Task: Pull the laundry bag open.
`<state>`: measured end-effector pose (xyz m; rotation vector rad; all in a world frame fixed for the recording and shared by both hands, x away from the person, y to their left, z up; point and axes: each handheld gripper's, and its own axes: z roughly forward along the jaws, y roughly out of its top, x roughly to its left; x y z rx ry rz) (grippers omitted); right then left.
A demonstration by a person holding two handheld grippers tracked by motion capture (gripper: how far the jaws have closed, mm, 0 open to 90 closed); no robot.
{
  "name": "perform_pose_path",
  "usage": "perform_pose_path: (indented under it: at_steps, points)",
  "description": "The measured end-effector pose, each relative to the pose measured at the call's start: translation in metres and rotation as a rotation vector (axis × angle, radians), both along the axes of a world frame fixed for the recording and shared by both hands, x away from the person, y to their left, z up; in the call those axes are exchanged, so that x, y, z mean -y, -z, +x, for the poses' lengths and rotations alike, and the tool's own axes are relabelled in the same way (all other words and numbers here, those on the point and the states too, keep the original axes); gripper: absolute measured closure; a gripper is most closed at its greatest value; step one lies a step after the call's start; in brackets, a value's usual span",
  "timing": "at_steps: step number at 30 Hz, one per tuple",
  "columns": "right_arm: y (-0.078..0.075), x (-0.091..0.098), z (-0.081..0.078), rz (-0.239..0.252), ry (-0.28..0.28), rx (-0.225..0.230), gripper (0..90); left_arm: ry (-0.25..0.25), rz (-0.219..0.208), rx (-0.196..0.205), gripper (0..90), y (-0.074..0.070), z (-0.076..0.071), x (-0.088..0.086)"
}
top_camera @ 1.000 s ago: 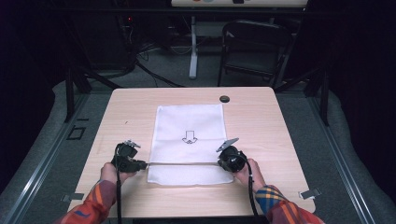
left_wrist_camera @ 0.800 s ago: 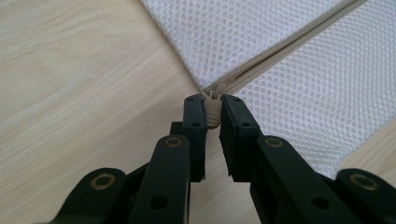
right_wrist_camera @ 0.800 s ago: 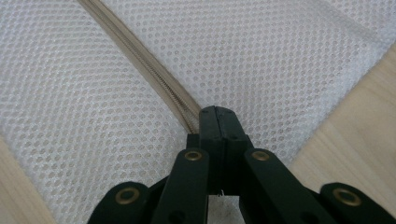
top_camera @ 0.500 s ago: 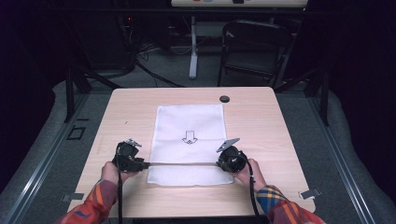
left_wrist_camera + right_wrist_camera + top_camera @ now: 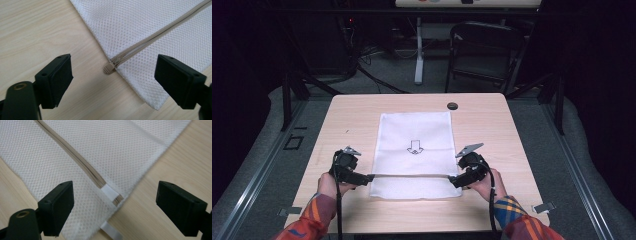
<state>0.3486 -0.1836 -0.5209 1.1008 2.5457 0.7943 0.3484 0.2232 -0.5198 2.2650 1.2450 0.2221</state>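
White mesh laundry bag (image 5: 416,152) lies flat mid-table (image 5: 492,125), zipper (image 5: 412,175) across its near end. Left gripper (image 5: 364,177) and right gripper (image 5: 455,180) sit at the zipper's two ends, both jaws just opened wide, gripping nothing; zipper pull (image 5: 108,68) lies between the left jaws, untouched.

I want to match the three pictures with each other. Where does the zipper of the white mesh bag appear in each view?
High view: the zipper runs level across the mesh bag near its front edge.
Left gripper view: it comes down from the top right corner; its pull tab lies at centre.
Right gripper view: the zipper slants from top left to centre.
Shared landmark: the wooden table.
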Motion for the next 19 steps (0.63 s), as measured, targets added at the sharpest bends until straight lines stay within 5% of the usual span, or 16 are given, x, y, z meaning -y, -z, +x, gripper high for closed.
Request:
perform_pose_path:
  at_steps: [10,19]
  points:
    - [-0.009,0.045,-0.015,0.039,0.089,-0.014,5.4,0.002,-0.029,0.03,9.8,-0.003,-0.007,-0.017]
    - [0.002,0.072,-0.027,-0.032,0.153,-0.041,0.0,-0.027,-0.01,0.007,8.1,0.008,0.002,-0.025]
